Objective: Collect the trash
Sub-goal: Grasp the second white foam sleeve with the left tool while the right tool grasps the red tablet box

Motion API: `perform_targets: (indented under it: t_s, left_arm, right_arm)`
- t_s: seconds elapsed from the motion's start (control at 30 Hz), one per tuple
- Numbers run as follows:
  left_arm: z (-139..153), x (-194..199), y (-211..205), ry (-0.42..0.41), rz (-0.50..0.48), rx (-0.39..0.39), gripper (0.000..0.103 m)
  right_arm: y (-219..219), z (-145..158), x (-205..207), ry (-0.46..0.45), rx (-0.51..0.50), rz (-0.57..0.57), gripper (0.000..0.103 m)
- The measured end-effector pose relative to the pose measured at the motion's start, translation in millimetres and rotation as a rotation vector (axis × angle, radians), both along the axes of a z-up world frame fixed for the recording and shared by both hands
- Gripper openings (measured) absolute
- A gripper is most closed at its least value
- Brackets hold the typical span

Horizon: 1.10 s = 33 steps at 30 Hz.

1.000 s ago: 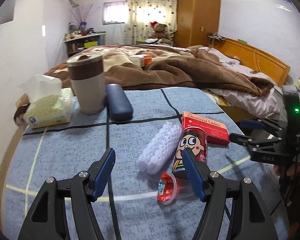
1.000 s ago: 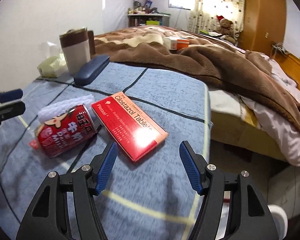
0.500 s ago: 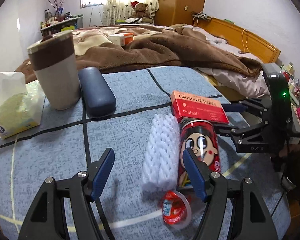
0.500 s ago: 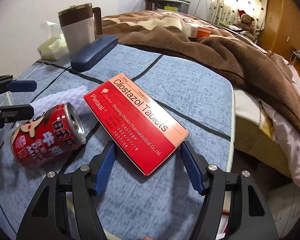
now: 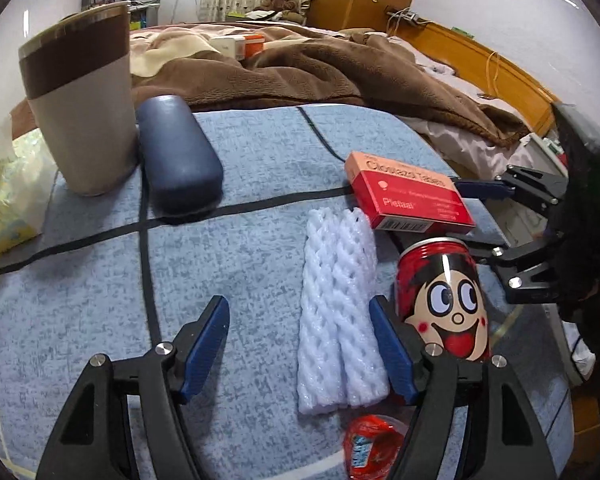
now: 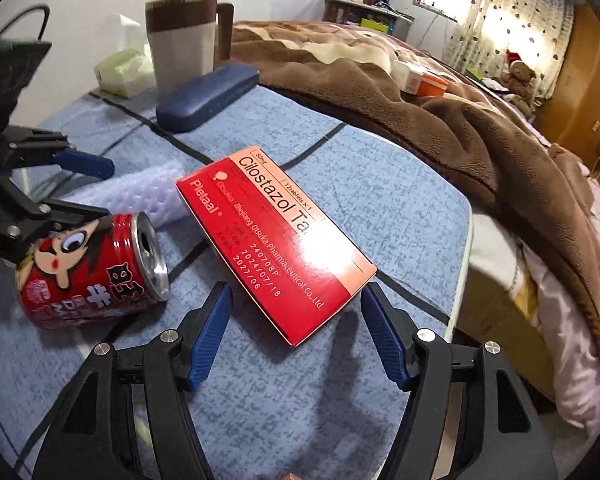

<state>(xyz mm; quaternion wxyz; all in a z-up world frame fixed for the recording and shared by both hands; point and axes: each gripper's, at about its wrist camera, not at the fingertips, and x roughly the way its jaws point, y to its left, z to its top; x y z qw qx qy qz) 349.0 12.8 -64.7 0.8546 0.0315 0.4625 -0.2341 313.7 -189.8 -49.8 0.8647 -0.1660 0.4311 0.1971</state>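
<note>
Left tool (image 5: 300, 344) released, low astride foam sleeve (image 5: 339, 312), right tool (image 6: 296, 328) released, flanking tablet box (image 6: 276, 240)

Blue woven tablecloth with black stripes (image 5: 260, 264): coarse, matt cloth, heathered weave. Red drink can with cartoon face (image 6: 96, 268): glossy printed metal, bare silvery top at its right end. Red-and-salmon cardboard tablet box (image 6: 276, 244): smooth coated card, with a bright glare patch on its top face. White foam net sleeve (image 5: 337, 308): soft, matt plastic foam, ribbed lattice. Dark blue oblong case (image 5: 178, 158), far left: matt, finely grained. Beige tumbler with brown band (image 5: 82, 106): smooth, satin. Brown fleece blanket (image 6: 439, 116), far: plush, matt. Gripper fingers (image 6: 212, 334): blue ribbed pads on smooth black plastic, with metal screw heads.
</note>
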Motion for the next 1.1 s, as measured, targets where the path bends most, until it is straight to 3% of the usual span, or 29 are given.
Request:
perform_targets:
  t_s: [0.2,0.4,0.6,0.67,1.0,1.1]
  left_arm:
    - [3,-3,11,-0.035,0.075,0.068,0.075]
    - [2,-3,17,-0.045,0.118,0.065,0.075]
    - [-1,1,13,-0.04,0.116,0.067,0.084]
    - [-2,3,12,-0.039,0.111,0.062,0.084]
    - [-4,15,1,-0.051,0.069,0.027,0.084]
    - [-3,13,-3,-0.055,0.063,0.053,0.076]
  right_arm:
    - [4,5,3,-0.016,0.007,0.046,0.068]
    - [12,3,15,-0.007,0.015,0.092,0.068]
    - [18,1,22,-0.008,0.0,0.129,0.069]
    - [21,-1,23,-0.01,-0.022,0.146,0.074]
    - [14,3,30,-0.025,-0.006,0.099,0.077]
    - [7,3,39,0.014,0.042,0.074,0.077]
